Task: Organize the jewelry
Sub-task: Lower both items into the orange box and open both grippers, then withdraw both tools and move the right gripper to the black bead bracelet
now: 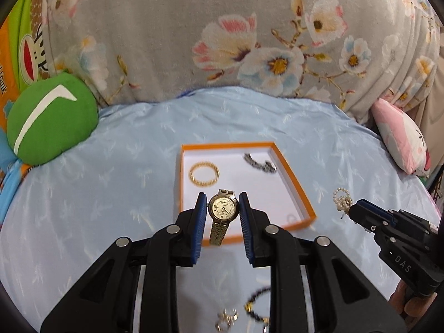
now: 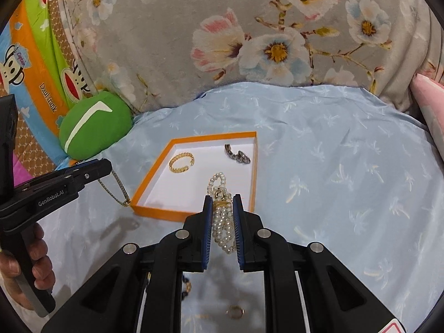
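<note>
Here, in the left wrist view, the left gripper (image 1: 223,208) was nearly closed, and its blue pads pressed on the round case of a gold watch (image 1: 223,208). The watch had a pale dial, and its mesh band hung down between the jaws, above the near edge of the orange box (image 1: 294,172). Inside the box, on the white floor, lay a gold bangle (image 1: 204,174) at the left and a dark silver bracelet (image 1: 260,163) at the far right. The right gripper (image 1: 350,208) entered from the right side with the letters "DAS" on its body, and a pearl bracelet (image 1: 342,198) stuck out at its tip. A green cushion (image 1: 52,119) lay at the left on the light blue sheet (image 1: 111,194). Only this view showed the watch face, and also some blurred jewelry on the sheet below the jaws.

In the right wrist view, the right gripper (image 2: 222,198) was almost closed on the pearl bracelet (image 2: 222,216), several strands of white beads with a small gold clasp, held above the near edge of the orange box (image 2: 151,172). The gold bangle (image 2: 181,161) and the dark silver bracelet (image 2: 237,154) lay inside. The left gripper (image 2: 109,166) carried the writing "GenRobot.AI", and a hand (image 2: 27,272) held its handle. From here only the band of the gold watch (image 2: 116,190) was seen. The colourful fabric at the left read "Captain" and something like "Daul frank".
</note>
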`<state>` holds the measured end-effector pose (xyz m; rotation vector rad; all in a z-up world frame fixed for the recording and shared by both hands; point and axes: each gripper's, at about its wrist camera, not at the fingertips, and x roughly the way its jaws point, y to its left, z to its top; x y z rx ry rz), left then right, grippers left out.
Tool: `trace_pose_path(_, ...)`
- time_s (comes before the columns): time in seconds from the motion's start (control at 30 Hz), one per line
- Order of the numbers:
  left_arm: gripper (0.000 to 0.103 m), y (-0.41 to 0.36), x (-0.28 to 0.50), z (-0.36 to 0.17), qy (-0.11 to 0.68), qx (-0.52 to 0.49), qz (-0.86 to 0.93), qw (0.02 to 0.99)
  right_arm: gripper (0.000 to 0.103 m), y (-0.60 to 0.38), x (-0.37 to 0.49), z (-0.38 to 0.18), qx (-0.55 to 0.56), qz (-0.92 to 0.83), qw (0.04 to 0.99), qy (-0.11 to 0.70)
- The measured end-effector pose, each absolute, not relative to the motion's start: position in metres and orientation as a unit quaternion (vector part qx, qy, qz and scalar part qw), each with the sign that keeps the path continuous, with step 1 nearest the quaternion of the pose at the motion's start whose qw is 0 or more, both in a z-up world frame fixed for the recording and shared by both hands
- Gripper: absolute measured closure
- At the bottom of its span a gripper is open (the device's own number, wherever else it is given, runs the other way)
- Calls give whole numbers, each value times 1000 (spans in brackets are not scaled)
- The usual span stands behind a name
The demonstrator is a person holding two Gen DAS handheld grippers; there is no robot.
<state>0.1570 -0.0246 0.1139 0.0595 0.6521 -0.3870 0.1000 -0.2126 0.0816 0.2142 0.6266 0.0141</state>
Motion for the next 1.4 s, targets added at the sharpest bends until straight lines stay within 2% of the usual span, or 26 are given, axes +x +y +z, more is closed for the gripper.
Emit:
trace_pose_path(0.4,80,-51,244,67,355,17,-180,917,89,-211,202,44,109,11,929,354)
trace_pose_path(0.93,79,-48,267,20,388,20,-165,907,89,-211,242,0,109,8,910,400)
trace_pose_path(1.03,74,-47,266,21,383,22,-164,909,87,-213,240,1,113,10,911,396)
trace_pose_path(1.1,64,-47,264,23,377,21,-162,912,86,-214,237,5,113,9,914,389)
trace_pose_path(1.17,62,-45,260,29,368,17,-163,915,86,-216,230,12,114,6,918,380)
trace_pose_path(1.27,52,-36,248,41,353,6,-168,920,85,-220,211,26,113,3,924,364)
trace_pose_path(1.4,52,-20,220,58,341,-1,-169,925,81,-223,171,42,113,7,930,350)
